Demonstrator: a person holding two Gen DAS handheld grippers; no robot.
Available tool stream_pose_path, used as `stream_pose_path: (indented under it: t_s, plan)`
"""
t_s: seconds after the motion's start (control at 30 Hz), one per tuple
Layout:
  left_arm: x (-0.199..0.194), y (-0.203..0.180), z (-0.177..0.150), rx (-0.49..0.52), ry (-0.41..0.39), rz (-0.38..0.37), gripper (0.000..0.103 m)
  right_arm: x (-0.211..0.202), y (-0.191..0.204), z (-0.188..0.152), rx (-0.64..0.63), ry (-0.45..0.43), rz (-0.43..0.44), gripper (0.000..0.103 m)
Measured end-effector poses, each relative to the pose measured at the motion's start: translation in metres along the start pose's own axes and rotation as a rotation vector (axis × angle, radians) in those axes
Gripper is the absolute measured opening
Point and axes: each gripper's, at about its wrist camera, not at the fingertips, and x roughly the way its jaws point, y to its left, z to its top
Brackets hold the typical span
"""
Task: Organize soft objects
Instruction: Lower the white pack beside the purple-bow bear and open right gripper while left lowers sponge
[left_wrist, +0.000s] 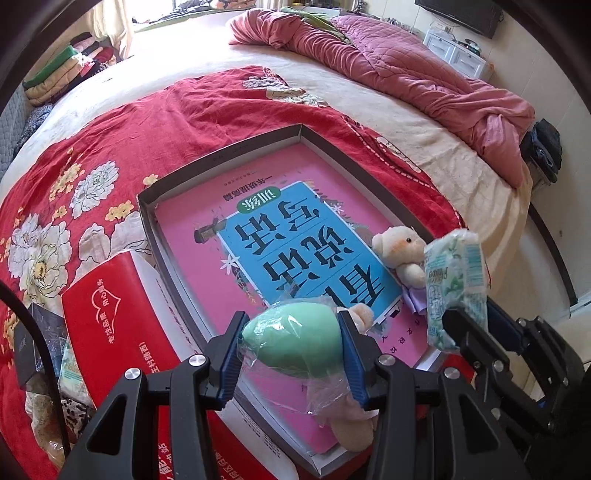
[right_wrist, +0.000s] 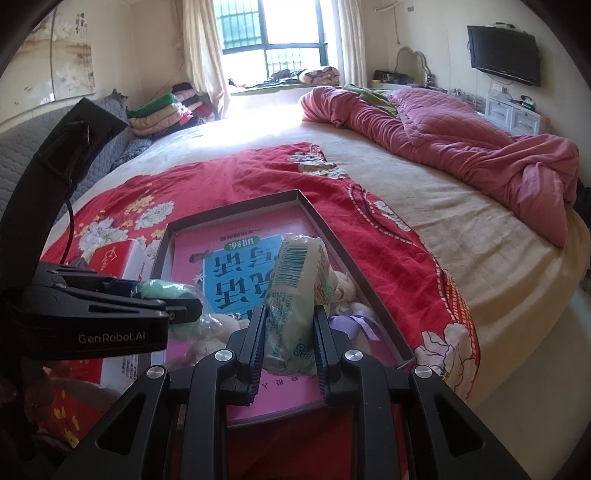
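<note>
both wrist views overlook the tray (left_wrist: 221, 162) closely.

Daylight from window (right_wrist: 273, 40) far ahead of right claw; panes blown out, white glare on bed sheet (right_wrist: 258, 129) just below it; rest evenly lit, shadows soft. Strong fisheye bend in both views, dark vignette at corners. Plastic wrap (left_wrist: 325, 391) btwn left claw's fingers shows small glints; near claw parts slightly soft, mid-scene sharp.
</note>
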Motion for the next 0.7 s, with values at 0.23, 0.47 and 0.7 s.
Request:
stream_pose_path:
  t_s: [0.23,0.47,0.7]
  plan:
    - [0.005,0.019,0.009,-0.029,0.025,0.039,0.048,0.007,-0.001,-0.003,-0.006,0.029,0.008,0.024]
    - [0.016,0.018,0.010,-0.014,0.043,0.058,0.048,0.016,0.007,-0.005,-0.050,0.060,0.008,0.024]
    - [0.024,0.011,0.012,0.002,0.056,0.052,0.048,0.022,0.010,-0.006,-0.075,0.081,-0.004,0.025]
